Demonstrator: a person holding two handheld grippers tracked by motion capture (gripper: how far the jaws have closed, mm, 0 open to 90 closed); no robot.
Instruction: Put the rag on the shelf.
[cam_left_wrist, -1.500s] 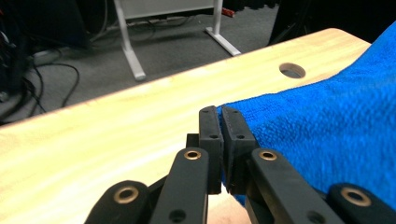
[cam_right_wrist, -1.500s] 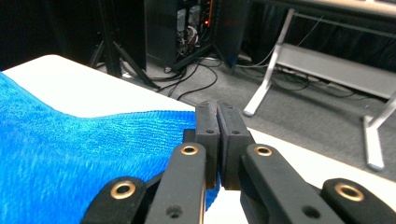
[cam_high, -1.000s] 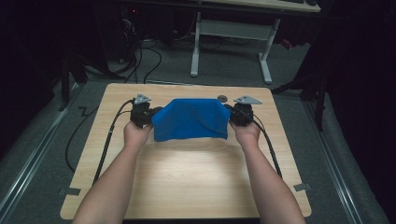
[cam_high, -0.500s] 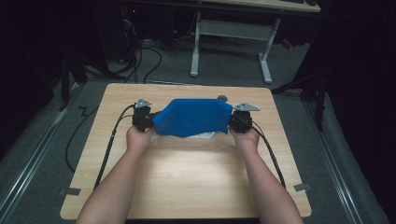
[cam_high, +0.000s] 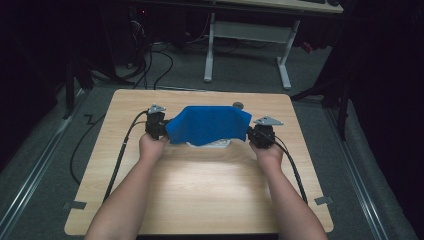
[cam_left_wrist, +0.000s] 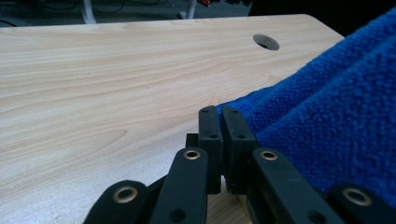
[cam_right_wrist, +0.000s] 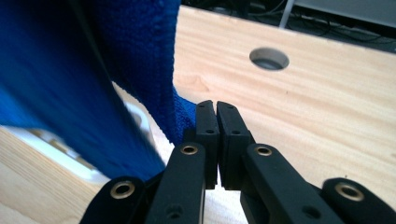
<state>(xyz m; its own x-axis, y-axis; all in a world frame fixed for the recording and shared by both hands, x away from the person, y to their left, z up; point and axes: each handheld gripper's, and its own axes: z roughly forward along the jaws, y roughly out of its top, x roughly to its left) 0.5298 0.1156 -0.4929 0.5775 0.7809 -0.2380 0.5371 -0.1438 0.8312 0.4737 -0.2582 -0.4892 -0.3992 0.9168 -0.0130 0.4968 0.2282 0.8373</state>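
Blue towel (cam_high: 209, 125), stretched wide between both tongs, hung just above the wooden table (cam_high: 200, 190) toward its far half, and under its near edge a white object (cam_high: 212, 145) peeked out, too covered to name. The left gripper (cam_high: 156, 127) was clenched on the towel's left edge, its jaws pressed together with the fabric bunched right against them in the left gripper view (cam_left_wrist: 219, 135). The right gripper (cam_high: 261, 136) looked clamped on the right edge too, jaws closed and terry cloth (cam_right_wrist: 140, 60) pinched at their left side. A round hole (cam_high: 238, 105) sat in the table just beyond the towel's far right corner. The risk, as I judged it: both grips were thin, only at the very hem, so a sharp tug or uneven pull could slip a corner free and drop the cloth lopsided. A low sweep might also drag the white thing underneath out of place.
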